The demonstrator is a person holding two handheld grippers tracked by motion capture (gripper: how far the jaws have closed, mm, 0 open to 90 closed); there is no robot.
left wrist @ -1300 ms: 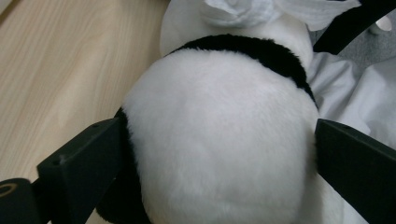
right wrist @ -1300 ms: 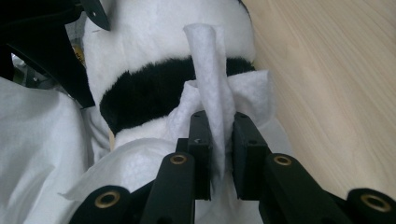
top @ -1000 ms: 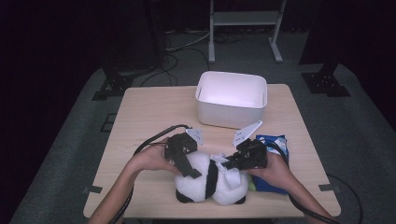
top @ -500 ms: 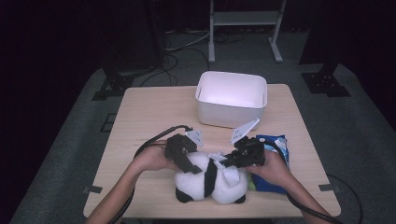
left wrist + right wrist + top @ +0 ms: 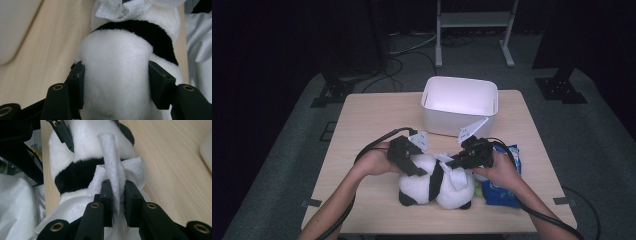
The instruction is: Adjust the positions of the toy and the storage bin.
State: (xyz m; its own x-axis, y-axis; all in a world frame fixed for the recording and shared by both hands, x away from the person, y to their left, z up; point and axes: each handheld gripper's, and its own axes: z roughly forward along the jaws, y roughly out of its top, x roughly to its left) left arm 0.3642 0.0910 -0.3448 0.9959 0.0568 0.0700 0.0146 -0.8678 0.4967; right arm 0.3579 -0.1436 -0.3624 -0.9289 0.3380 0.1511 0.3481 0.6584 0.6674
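Note:
A black-and-white plush panda [image 5: 437, 182] lies near the table's front edge. My left gripper [image 5: 409, 165] has just been closing its jaws. In the left gripper view the pads press into both sides of the panda's [image 5: 117, 62] round white part, so the left gripper [image 5: 116, 85] is shut on it. My right gripper [image 5: 457, 161] comes in from the right. In the right gripper view the right gripper [image 5: 117, 195] is shut on a white tissue strip [image 5: 112, 165] that stands up over the panda's [image 5: 82, 145] black band. The tissue [image 5: 120, 8] bunches at the panda's far side.
A white bin [image 5: 459, 102] stands behind the panda at the back middle of the wooden table [image 5: 372, 115]. A blue packet [image 5: 507, 175] lies under the right hand at the front right. Cables trail from both grippers toward the person.
The left gripper's jaws have drawn in against the panda's white fur. Both hands have stayed nearly where they were, and the right gripper keeps its hold on the tissue.

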